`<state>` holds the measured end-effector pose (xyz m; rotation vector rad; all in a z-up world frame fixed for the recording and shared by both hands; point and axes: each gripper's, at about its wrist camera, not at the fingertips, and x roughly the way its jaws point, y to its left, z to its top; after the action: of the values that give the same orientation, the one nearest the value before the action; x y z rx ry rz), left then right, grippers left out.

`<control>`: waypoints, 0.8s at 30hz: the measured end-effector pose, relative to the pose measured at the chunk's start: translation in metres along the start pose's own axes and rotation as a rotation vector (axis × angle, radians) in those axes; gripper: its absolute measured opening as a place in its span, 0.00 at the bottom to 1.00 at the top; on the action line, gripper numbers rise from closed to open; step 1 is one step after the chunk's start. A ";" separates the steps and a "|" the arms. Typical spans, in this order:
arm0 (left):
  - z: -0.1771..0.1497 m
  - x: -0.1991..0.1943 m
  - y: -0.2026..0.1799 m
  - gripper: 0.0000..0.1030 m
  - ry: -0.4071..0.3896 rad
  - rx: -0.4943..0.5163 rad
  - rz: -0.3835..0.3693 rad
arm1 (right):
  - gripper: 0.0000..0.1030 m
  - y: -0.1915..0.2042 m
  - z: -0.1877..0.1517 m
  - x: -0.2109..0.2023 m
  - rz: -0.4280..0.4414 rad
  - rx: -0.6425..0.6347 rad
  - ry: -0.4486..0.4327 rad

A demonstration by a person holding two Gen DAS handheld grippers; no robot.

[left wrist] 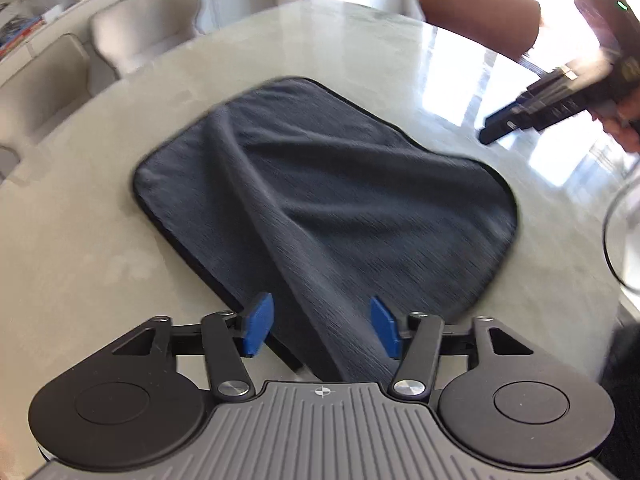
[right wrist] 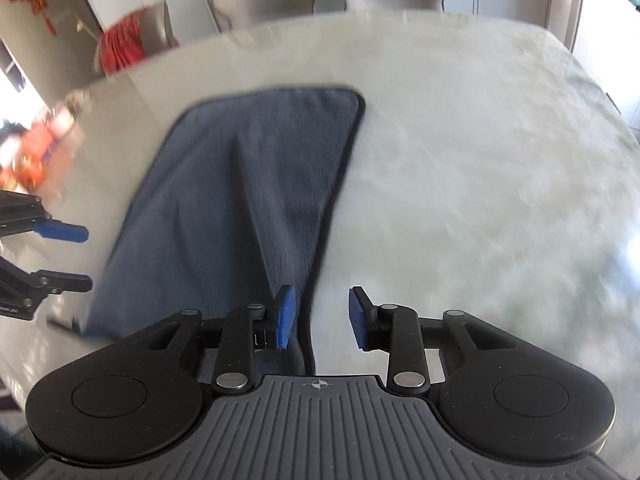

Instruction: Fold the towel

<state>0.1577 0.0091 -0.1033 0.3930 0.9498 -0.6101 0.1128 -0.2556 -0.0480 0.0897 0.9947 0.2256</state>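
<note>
A dark grey towel (left wrist: 304, 188) with a black hem lies spread on the pale marble table (left wrist: 100, 272), with a raised ridge running diagonally across it. My left gripper (left wrist: 322, 326) is open, its blue pads on either side of the towel's near part, not touching it. In the right wrist view the same towel (right wrist: 224, 204) lies left of centre. My right gripper (right wrist: 322, 318) is open over the towel's near right hem; it also shows in the left wrist view (left wrist: 520, 118) at far right, above the table. The left gripper (right wrist: 70, 256) shows at the left edge, open.
Beige chairs (left wrist: 144, 28) stand along the table's far side, with a brown chair (left wrist: 480, 16) at the back right. A red cloth (right wrist: 124, 40) hangs on a chair beyond the table. Bright window glare reflects on the table top (left wrist: 460, 80).
</note>
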 end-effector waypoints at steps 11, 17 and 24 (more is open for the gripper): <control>0.066 0.066 0.093 0.65 0.009 -0.241 0.117 | 0.33 -0.009 0.101 0.059 0.011 -0.157 -0.013; 0.077 0.098 0.119 0.64 0.012 -0.292 0.103 | 0.33 -0.020 0.134 0.095 -0.001 -0.193 -0.010; 0.081 0.119 0.140 0.64 0.027 -0.362 0.081 | 0.33 -0.035 0.159 0.125 -0.018 -0.190 -0.035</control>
<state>0.3510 0.0342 -0.1539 0.1155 1.0415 -0.3491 0.3165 -0.2568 -0.0701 -0.0881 0.9346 0.3003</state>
